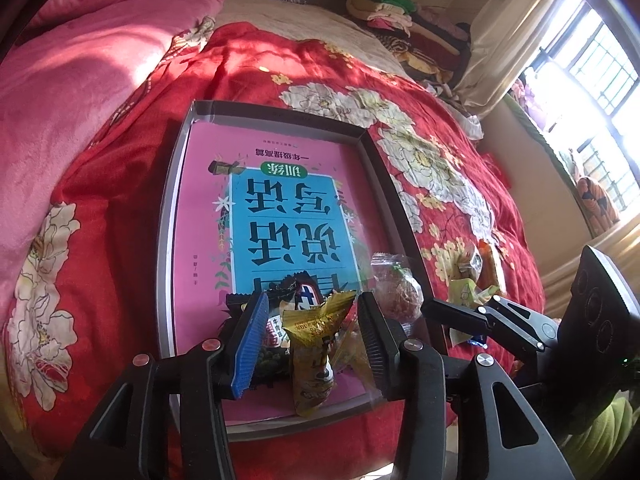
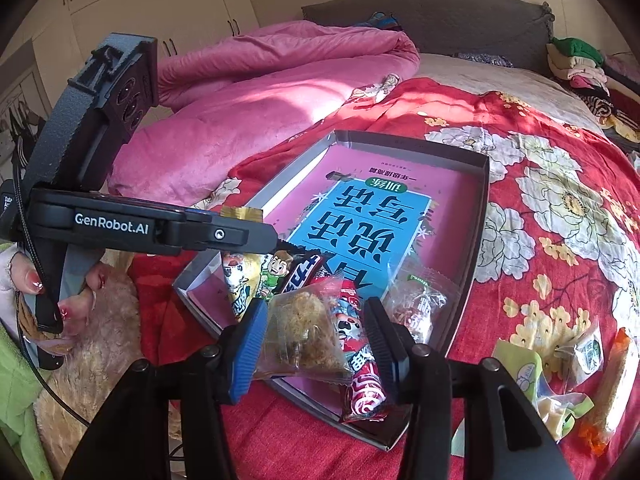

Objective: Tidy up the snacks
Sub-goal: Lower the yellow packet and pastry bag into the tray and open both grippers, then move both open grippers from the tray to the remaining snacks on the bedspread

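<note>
A grey shallow box (image 1: 168,216) (image 2: 482,216) lies on the red floral quilt, with a pink and blue book inside. My left gripper (image 1: 312,340) hangs open over its near end, a yellow snack packet (image 1: 316,344) between the fingers and a black packet (image 1: 276,320) beneath. My right gripper (image 2: 316,344) is open over the box's near corner, around a clear packet of brown floss cake (image 2: 300,336) and a red roll packet (image 2: 360,376). A clear packet of nuts (image 2: 416,308) lies in the box. Loose snacks (image 2: 560,368) lie on the quilt to the right.
A pink duvet (image 2: 256,96) is heaped behind and left of the box. Folded clothes (image 1: 400,20) are stacked at the bed's far corner. A window with a curtain (image 1: 520,40) is on the right. The left gripper's body (image 2: 132,228) reaches across the right wrist view.
</note>
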Demonstrator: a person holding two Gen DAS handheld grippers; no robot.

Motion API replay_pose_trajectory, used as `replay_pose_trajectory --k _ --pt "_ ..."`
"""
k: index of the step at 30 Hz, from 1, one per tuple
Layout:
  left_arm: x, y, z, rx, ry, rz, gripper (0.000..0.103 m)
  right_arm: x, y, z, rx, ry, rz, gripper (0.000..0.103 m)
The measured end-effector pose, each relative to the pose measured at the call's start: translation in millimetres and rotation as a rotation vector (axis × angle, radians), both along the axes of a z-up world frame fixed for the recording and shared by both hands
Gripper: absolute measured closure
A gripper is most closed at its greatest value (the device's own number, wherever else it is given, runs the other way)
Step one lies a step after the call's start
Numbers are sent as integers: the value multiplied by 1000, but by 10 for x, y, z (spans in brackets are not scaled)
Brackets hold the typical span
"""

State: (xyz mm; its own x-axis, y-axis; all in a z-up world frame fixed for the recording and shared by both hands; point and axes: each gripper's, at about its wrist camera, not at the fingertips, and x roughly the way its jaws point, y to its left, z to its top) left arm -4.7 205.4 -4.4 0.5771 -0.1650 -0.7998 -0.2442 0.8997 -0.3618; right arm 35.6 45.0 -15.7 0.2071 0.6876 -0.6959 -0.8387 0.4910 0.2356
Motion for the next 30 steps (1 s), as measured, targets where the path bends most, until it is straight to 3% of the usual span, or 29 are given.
replay_pose_trajectory --k 10,20,24,30 --pt "-30 -33 150 20 -76 1 45 16 -52 49 11 -14 -24 48" --pt "-83 -34 299 27 -147 15 44 -51 -68 46 -16 -38 8 45" --pt "-87 -65 332 35 -160 7 34 -152 -2 -25 -69 -87 42 44" --pt "-90 -128 378 49 -179 -6 32 -162 51 -88 -121 -152 29 44"
